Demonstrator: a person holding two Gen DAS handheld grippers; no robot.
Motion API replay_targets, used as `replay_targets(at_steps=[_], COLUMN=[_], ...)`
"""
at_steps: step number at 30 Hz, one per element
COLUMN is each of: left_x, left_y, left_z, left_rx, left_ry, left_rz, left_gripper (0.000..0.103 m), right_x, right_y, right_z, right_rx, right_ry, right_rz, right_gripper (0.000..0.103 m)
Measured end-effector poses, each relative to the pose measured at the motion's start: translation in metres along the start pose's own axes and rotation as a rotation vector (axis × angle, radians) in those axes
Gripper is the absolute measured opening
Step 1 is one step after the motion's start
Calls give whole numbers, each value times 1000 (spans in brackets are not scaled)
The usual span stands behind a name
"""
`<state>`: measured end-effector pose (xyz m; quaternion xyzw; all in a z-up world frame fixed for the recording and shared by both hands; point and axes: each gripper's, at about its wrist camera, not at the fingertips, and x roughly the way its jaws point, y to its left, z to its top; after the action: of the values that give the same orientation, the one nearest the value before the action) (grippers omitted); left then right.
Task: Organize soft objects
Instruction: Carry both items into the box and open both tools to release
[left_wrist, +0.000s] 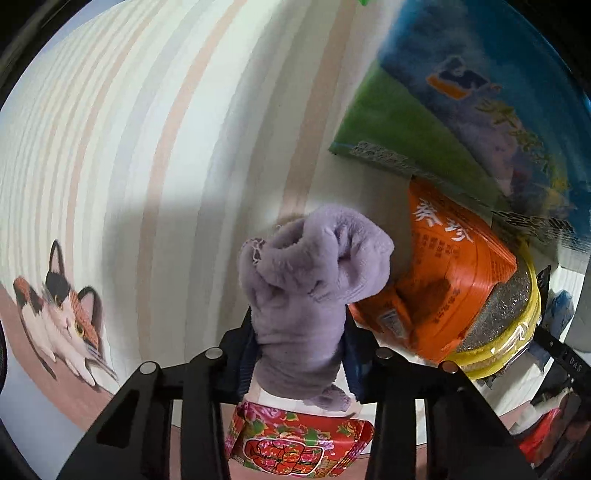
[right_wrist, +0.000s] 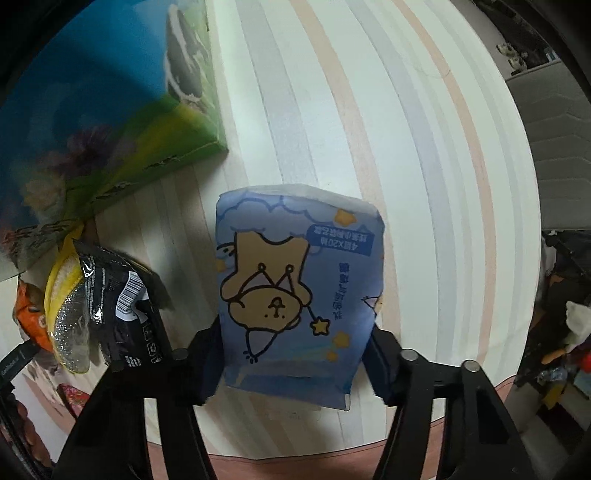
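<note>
A fluffy lilac cloth (left_wrist: 314, 269) bunches up between the dark-blue pads of my left gripper (left_wrist: 299, 339), which is shut on it above the striped tablecloth (left_wrist: 147, 147). In the right wrist view a soft blue tissue pack (right_wrist: 295, 280) with a cartoon bear stands between the fingers of my right gripper (right_wrist: 295, 354). Both pads press its lower sides, so this gripper is shut on it. The pack's lower edge is hidden behind the gripper frame.
An orange packet (left_wrist: 450, 280) lies right of the cloth on a yellow glittery sponge (left_wrist: 517, 306), below a blue-green box (left_wrist: 461, 92). A red floral packet (left_wrist: 295, 443) lies under the left gripper. A black packet (right_wrist: 122, 306) sits left of the tissue pack. The table edge (right_wrist: 524, 258) curves at the right.
</note>
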<state>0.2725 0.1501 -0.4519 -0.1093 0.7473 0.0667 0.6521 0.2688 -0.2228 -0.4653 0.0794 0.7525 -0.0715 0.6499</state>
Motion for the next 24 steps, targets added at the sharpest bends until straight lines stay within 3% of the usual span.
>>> replay_targets(at_steps=[4, 8, 16, 20, 24], left_x=[-17, -46, -122, -166, -203], left_y=[4, -6, -33, -66, -90], left_z=[-28, -54, -101, -93, -60], left_rx=[4, 14, 61, 132, 175], left_ry=[-51, -108, -189, -238, -293], left_rz=[-4, -14, -143, -201, -204], left_gripper=[35, 35, 35, 36, 36], right_x=[-10, -29, -95, -150, -202], right_y=[2, 1, 13, 23, 27], right_z=[-9, -27, -79, -78, -58], right_rx=[-14, -35, -138, -199, -241], right_ry=[-6, -27, -87, -153, -225], right_rz=[25, 64, 177, 218, 246], right_gripper=[49, 47, 47, 47, 47])
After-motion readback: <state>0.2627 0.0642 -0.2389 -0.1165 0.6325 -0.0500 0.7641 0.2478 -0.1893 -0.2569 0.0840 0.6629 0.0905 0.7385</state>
